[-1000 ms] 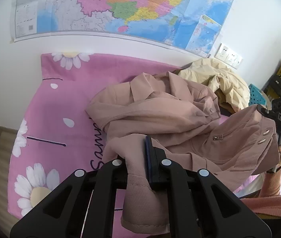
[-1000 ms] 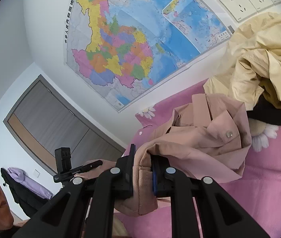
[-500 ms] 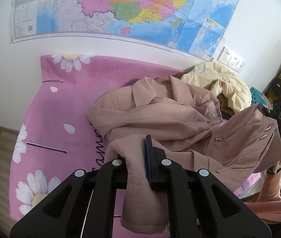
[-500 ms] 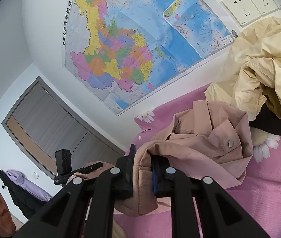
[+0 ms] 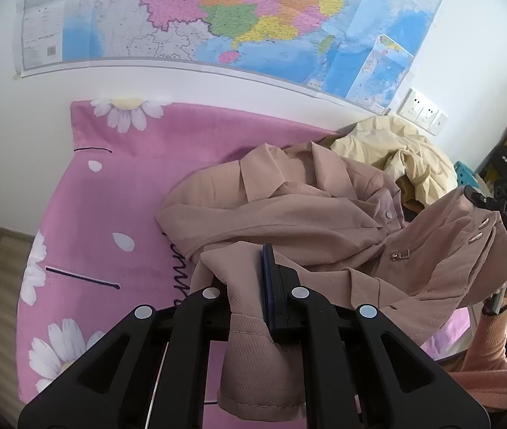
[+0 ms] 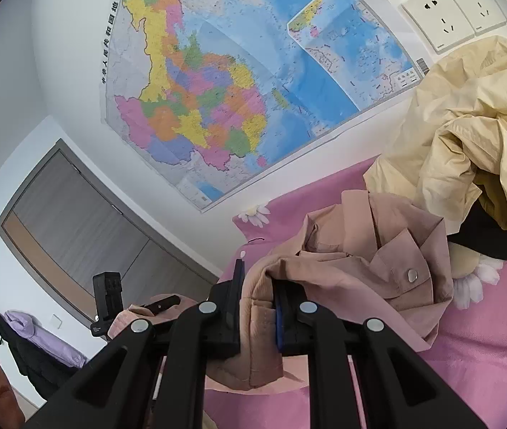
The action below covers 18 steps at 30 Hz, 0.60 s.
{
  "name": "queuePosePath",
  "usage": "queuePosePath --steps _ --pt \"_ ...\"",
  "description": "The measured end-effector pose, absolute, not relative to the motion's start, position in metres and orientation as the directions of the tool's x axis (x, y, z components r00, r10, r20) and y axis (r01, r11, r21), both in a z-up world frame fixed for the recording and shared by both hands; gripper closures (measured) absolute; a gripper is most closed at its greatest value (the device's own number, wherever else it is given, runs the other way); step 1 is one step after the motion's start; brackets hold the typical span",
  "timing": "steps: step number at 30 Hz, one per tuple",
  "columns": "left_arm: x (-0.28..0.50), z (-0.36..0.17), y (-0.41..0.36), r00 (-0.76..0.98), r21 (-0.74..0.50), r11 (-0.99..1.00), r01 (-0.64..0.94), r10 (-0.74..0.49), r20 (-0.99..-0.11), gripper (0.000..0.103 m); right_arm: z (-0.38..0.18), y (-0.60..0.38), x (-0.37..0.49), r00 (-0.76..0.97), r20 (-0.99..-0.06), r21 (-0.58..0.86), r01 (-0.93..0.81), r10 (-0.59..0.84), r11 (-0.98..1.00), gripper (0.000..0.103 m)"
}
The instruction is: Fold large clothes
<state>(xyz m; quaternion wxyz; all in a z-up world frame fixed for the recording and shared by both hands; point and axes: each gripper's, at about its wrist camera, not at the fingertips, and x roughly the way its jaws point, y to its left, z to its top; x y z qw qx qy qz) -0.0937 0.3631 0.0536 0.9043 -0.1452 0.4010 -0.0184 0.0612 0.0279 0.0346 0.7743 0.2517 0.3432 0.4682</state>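
My landmark is the pink daisy-print bedsheet point(image 5: 117, 193), which lies below the wall map point(image 5: 217, 18). The sheet carries dark cursive lettering, mostly hidden under cloth, so I cannot read it. A column of Chinese characters runs along the map's edge in my right wrist view, too small for me to make out.

On the left, my left gripper point(image 5: 249, 286) has its jaws clenched on a ribbed cuff or hem of the dusty-pink jacket point(image 5: 289, 214), lifting that edge above the sheet. The bulk of the jacket lies crumpled on the middle of the sheet, with snap buttons and a zipper pull showing.

To the right, my right gripper point(image 6: 258, 307) is clamped on another ribbed edge of the same jacket, held above the sheet's right part.

At the sheet's far right corner, against the wall, a cream-yellow garment point(image 5: 396, 157) is heaped, just beside the jacket. White wall sockets point(image 6: 457, 10) sit above that heap.
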Motion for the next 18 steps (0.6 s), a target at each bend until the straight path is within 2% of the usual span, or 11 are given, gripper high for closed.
queuePosePath --steps 18 --pt "-0.069 0.055 0.368 0.663 -0.275 0.957 -0.094 -0.146 -0.734 0.094 0.036 0.033 0.083 0.338 -0.317 0.712 -0.532 0.886 0.457 0.09"
